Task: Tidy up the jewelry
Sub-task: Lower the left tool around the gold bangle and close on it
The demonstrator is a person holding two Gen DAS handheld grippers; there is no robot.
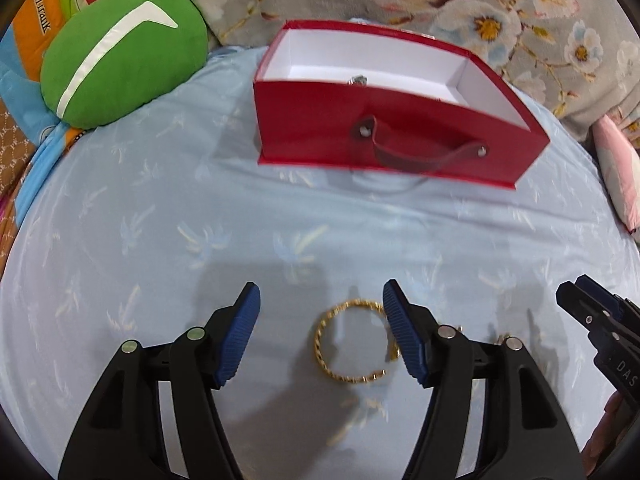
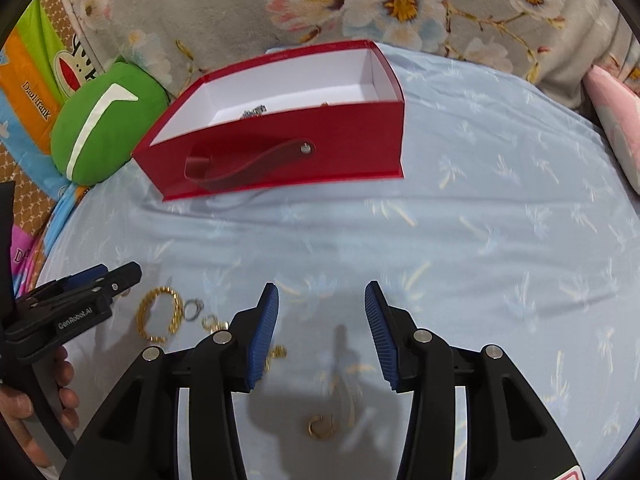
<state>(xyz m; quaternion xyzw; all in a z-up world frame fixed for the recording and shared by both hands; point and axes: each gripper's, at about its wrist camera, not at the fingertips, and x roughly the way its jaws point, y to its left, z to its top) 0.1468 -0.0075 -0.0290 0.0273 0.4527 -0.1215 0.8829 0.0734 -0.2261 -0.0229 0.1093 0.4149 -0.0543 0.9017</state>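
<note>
1. The surface is a pale blue sheet (image 1: 160,208) printed with faint sprigs; a grey floral blanket (image 1: 440,0) is bunched along its far edge.
2. Far off to the left of the left gripper's (image 1: 322,334) fingers lies a green cushion (image 1: 120,60) with a white stripe, against bright printed bedding (image 1: 28,40).
3. Ahead of the fingers, well apart from them, stands an open red box (image 1: 392,132) with a white inside and a dark strap handle (image 1: 416,156); a small silver piece (image 1: 358,80) lies in it.
4. The left gripper's fingers are parted with nothing pressed between them. A gold bracelet (image 1: 352,344) lies on the sheet between them, partly hidden by the right-hand finger.
5. In the right wrist view, small rings (image 2: 196,308) lie just right of the bracelet, near that gripper's left finger.
6. The right gripper (image 2: 322,332) also stands apart and grips nothing; a small gold earring (image 2: 320,426) lies on the sheet between its fingers, down near their bases, and another gold bit (image 2: 278,354) peeks from behind the left finger.
7. Far right, at the sheet's edge, sits a pink pillow (image 2: 616,120).
8. A person's hand (image 2: 36,396) holds the left gripper.
</note>
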